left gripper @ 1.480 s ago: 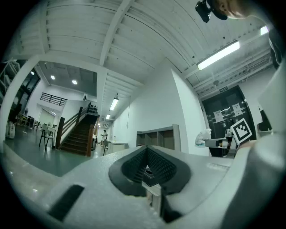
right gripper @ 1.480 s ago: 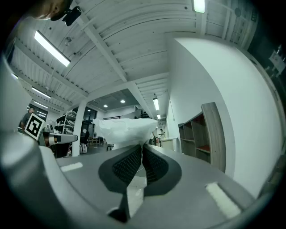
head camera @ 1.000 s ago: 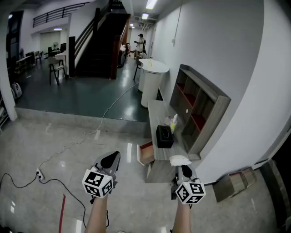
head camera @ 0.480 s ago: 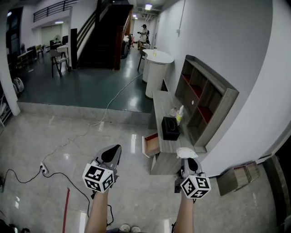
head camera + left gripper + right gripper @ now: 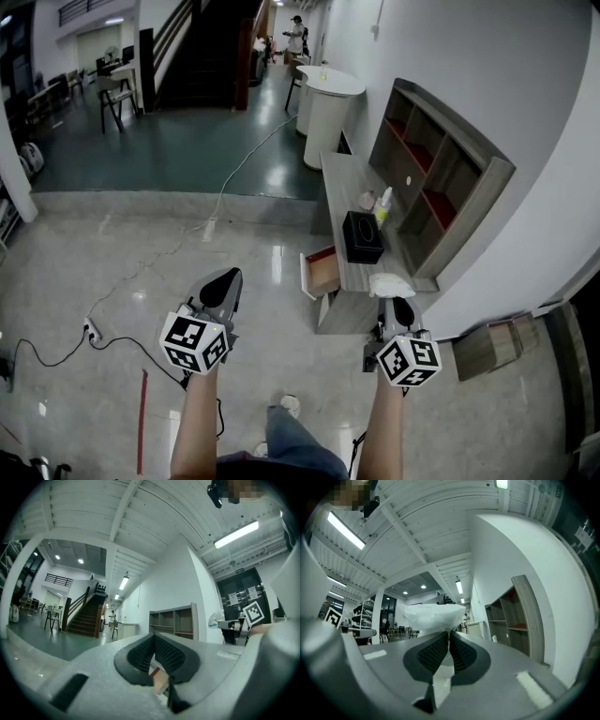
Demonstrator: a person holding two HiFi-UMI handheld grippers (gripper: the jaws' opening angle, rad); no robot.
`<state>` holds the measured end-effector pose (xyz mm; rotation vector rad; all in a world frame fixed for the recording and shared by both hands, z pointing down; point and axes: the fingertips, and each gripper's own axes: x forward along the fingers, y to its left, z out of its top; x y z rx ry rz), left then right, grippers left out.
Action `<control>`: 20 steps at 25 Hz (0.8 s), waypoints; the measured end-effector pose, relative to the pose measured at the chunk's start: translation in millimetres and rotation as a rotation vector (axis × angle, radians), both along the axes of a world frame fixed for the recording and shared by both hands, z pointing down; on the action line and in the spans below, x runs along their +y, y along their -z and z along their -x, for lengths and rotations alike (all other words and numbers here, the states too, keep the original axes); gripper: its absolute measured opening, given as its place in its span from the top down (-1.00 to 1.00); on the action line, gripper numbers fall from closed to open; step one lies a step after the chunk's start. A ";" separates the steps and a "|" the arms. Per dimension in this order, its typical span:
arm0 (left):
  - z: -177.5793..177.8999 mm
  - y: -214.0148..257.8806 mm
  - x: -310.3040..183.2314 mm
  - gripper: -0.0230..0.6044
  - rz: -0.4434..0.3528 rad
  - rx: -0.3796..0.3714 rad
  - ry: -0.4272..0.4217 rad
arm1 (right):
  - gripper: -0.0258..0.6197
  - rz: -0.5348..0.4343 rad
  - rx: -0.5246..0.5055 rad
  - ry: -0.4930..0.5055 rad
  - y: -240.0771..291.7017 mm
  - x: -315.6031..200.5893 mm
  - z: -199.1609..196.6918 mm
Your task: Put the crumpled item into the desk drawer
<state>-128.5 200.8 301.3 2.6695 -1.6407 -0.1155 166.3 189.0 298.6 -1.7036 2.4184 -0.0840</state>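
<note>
Both grippers have come closer to the desk since a second ago: the long grey tabletop [image 5: 349, 183] and its pulled-out wooden drawer [image 5: 324, 272] sit larger and higher in the head view, and a trouser leg and shoe [image 5: 291, 405] now show at the bottom edge. The right gripper [image 5: 401, 312] has its fingers pinching the crumpled white paper wad [image 5: 391, 285]; the left gripper [image 5: 223, 284] has its fingers pressed together at the tips on nothing. Only a thin lower fold of the wad runs down between the right pads, while its bulk billows out beyond the fingertips, so the hold looks slight and a jolt while walking could shake it free onto the floor. In the head view the wad overlaps the near end of the tabletop, right of the drawer, with the black tissue box [image 5: 362, 236] just beyond. Letting go without shifting left would likely drop it on the tabletop rather than in the drawer, which looks only partly open.
</note>
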 end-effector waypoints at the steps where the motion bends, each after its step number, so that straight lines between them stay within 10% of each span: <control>1: 2.5 -2.9 -7.9 0.93 0.005 0.002 0.003 | 0.84 0.000 -0.001 -0.002 -0.4 -9.4 1.2; 20: 31.9 -51.3 -329.9 0.93 0.069 0.012 0.052 | 0.84 0.035 0.007 -0.020 -33.9 -342.3 19.9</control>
